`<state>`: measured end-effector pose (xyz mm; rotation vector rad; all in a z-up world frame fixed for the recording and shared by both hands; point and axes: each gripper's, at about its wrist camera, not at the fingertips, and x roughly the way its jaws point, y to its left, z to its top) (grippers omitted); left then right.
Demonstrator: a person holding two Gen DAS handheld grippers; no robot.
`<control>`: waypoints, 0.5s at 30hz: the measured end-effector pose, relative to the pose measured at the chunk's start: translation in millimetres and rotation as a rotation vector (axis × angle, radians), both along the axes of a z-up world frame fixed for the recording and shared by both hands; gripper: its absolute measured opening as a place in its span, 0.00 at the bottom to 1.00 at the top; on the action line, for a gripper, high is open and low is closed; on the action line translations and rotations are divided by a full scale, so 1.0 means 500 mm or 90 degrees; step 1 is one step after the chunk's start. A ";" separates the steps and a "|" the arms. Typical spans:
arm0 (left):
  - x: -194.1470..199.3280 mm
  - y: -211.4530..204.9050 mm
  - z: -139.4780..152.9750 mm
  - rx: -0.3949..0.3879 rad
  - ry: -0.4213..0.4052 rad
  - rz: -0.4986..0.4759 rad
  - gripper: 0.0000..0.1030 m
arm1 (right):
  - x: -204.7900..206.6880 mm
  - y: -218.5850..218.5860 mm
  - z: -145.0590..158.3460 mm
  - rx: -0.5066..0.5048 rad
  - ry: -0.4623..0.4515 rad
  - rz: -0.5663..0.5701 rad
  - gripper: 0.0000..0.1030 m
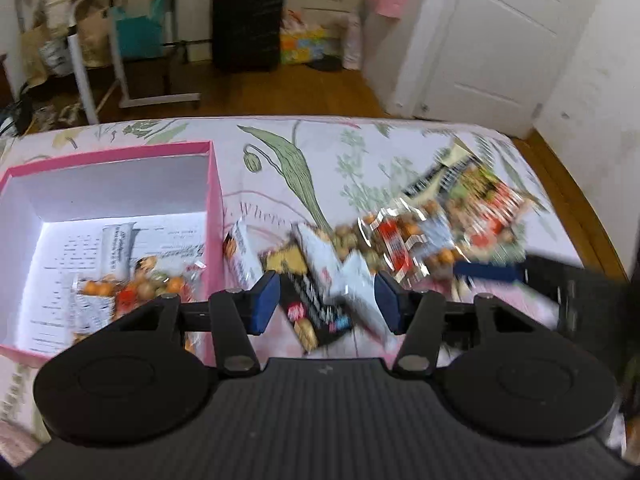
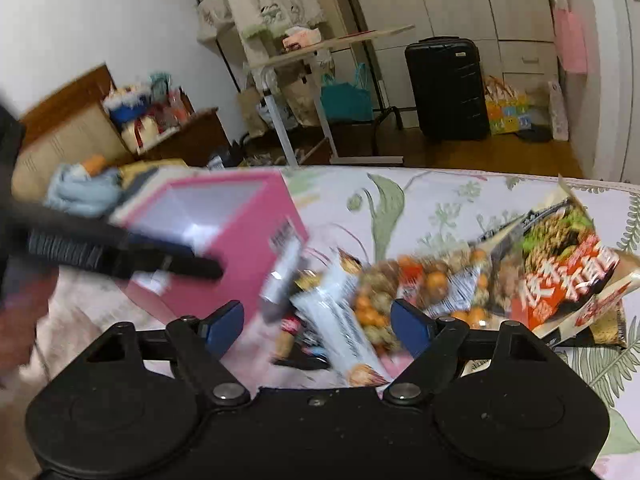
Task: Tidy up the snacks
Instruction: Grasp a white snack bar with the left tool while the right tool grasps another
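A pink box (image 1: 214,200) with a white inside stands on the floral bedspread at the left; a snack packet (image 1: 132,288) lies in it. A blurred pile of snack packets (image 1: 404,240) lies to its right. My left gripper (image 1: 326,300) is open above a black packet (image 1: 312,308) and a white packet (image 1: 360,292), holding nothing. In the right wrist view my right gripper (image 2: 318,320) is open over a white packet (image 2: 344,328), beside the pink box (image 2: 240,256). A large noodle bag (image 2: 560,268) lies to the right. The left gripper's arm crosses at the left (image 2: 100,252).
The bed's far edge (image 1: 280,120) drops to a wooden floor. Beyond stand a black suitcase (image 1: 248,20), a white desk (image 1: 120,40), a white door (image 1: 500,40) and bags. Clothes lie left of the box (image 2: 80,192).
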<state>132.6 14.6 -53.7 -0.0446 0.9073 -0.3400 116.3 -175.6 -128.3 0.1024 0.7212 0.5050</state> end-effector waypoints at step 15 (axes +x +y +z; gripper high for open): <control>0.151 -0.105 -0.177 0.065 0.113 0.012 0.44 | 0.009 0.047 -0.110 -0.162 -0.092 0.083 0.59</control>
